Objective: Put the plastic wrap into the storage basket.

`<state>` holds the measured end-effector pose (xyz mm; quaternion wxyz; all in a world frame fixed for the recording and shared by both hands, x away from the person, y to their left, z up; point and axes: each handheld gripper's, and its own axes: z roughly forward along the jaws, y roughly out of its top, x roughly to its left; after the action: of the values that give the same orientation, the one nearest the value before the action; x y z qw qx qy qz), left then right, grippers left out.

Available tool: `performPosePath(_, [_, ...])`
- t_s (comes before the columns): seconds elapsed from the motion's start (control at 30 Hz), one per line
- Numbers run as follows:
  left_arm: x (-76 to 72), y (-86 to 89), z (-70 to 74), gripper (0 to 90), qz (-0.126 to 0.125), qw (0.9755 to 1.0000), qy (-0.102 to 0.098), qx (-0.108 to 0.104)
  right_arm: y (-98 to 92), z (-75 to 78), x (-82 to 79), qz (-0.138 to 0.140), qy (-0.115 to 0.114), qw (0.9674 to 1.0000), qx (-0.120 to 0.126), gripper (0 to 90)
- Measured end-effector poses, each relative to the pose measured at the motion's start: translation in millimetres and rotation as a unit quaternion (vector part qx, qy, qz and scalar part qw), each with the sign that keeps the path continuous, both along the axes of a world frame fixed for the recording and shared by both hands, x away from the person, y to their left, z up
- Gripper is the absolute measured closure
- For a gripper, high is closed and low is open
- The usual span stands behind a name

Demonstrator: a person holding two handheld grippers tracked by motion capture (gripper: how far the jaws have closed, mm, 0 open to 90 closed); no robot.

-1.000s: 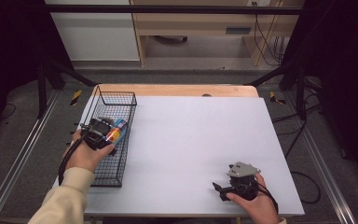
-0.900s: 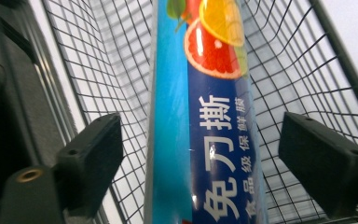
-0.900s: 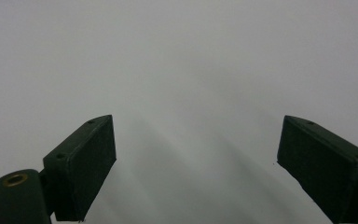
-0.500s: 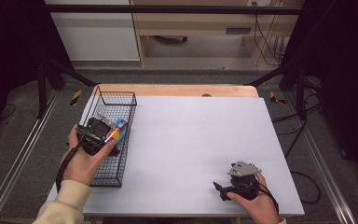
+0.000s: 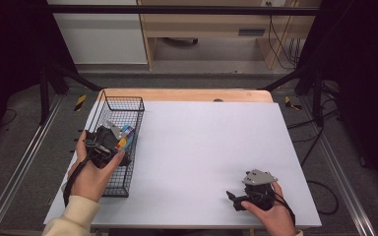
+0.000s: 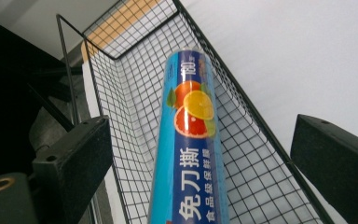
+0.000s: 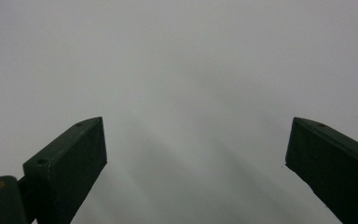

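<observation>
We see the blue cylindrical cling-film box with orange fruit print [image 6: 189,154] lying in the black wire basket [image 6: 121,84], between our left gripper's [image 6: 200,172] just-opened, spread jaws; right gripper [image 7: 196,168] spread too.

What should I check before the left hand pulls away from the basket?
1. Left gripper jaws open, apart from the box: ok.
2. Box inside the basket: ok.
3. Box lying flat on the basket floor: cannot tell.
4. Basket wholly on the table: ok.
5. Right gripper open, nothing between its jaws: ok.
</observation>
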<state>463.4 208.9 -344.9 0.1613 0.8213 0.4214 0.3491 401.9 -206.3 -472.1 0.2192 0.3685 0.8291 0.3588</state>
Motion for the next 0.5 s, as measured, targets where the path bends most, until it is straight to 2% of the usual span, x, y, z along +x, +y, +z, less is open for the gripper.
performPosePath(0.07, [-1.0,-3.2,-0.1,5.8,-0.006,1.0000,-0.003,0.007,-0.4,0.0,0.2,0.000,0.000,1.0000,-0.001,5.7])
performPosePath(0.3, [-5.7,-13.1,0.5,5.8,-0.021,0.9997,-0.006,0.008,-0.4,-0.1,0.4,-0.001,-0.002,1.0000,-0.006,5.7])
performPosePath(0.37, [-6.8,-16.4,1.0,5.8,-0.036,0.9993,-0.013,0.000,-1.1,0.0,0.6,-0.002,-0.004,1.0000,-0.004,5.7])
performPosePath(0.4, [-9.3,-19.6,1.1,6.0,-0.036,0.9990,-0.013,-0.026,-1.1,0.0,0.6,-0.003,-0.003,1.0000,-0.004,5.7])
performPosePath(0.43, [-10.8,-22.2,1.9,6.3,-0.041,0.9983,-0.014,-0.039,-1.2,0.1,0.6,-0.003,-0.002,1.0000,-0.004,5.7])
performPosePath(0.5, [-13.8,-28.9,3.8,6.3,-0.052,0.9974,-0.021,-0.045,-1.0,-0.2,0.8,-0.002,-0.003,1.0000,-0.006,5.7])
